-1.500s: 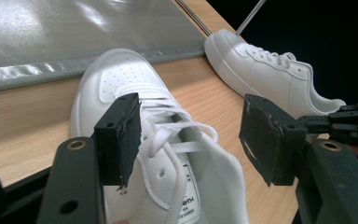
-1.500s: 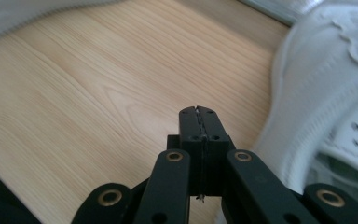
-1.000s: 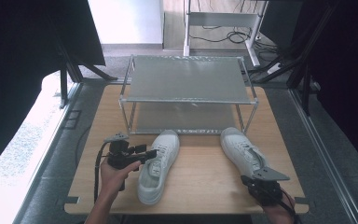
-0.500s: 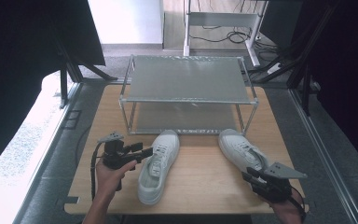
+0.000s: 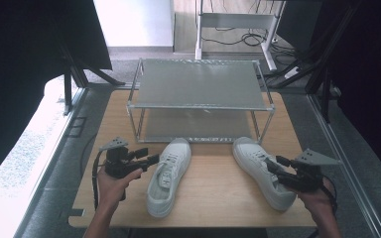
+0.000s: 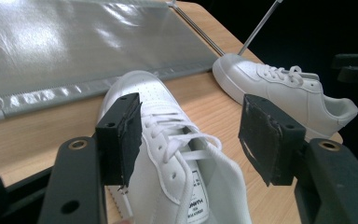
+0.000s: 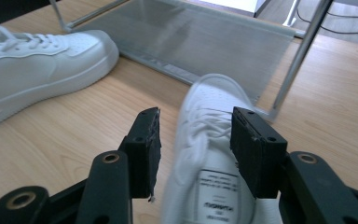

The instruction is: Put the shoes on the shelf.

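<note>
Fingers of both grippers stand apart over white sneakers (image 5: 167,177) before a metal rack (image 5: 198,101)

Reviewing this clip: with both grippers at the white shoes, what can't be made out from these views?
- Left shoe: heel cut off by the bottom edge of the left gripper view; tongue label too small to read.
- Right shoe: blurred in the right gripper view, label print unreadable; in the high view the right gripper covers its heel.
- Rack: its lower shelf sits in shadow under the top shelf in the high view.
</note>
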{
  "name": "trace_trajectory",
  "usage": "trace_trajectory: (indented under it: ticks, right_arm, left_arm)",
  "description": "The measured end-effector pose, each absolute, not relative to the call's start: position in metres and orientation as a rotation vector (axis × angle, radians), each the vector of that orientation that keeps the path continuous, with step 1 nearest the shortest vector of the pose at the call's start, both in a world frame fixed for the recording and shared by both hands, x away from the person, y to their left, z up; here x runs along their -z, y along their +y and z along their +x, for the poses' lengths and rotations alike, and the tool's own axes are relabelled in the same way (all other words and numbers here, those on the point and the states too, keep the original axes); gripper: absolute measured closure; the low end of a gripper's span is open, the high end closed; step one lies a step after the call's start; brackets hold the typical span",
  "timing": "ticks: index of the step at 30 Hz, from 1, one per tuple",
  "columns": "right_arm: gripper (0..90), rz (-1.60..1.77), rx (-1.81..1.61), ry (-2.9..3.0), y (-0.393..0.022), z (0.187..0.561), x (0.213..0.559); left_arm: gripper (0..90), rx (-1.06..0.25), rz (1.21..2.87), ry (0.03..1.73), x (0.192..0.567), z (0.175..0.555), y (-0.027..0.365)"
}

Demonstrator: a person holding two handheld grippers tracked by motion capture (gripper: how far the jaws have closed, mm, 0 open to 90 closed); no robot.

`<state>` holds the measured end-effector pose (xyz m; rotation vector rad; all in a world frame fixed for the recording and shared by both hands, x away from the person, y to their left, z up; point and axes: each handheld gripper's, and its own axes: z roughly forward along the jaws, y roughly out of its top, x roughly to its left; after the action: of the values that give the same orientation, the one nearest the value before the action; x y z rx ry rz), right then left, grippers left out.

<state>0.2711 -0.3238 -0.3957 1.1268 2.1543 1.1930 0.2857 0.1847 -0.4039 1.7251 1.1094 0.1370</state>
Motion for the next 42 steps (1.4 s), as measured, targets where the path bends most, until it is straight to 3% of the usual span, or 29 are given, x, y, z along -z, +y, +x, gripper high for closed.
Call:
trace_trajectory:
  ticks: [21, 42]
  right_arm:
    - [49.4, 1.205, -1.116, 2.176, -0.351, 0.293, 0.402]
    - [48.5, 1.212, -1.028, 2.235, -0.347, 0.3, 0.415]
  left_arm:
    - [41.1, -0.181, 1.848, 1.148, 0.412, 0.289, 0.169]
    - [43.5, -0.226, 1.959, 1.208, 0.436, 0.284, 0.16]
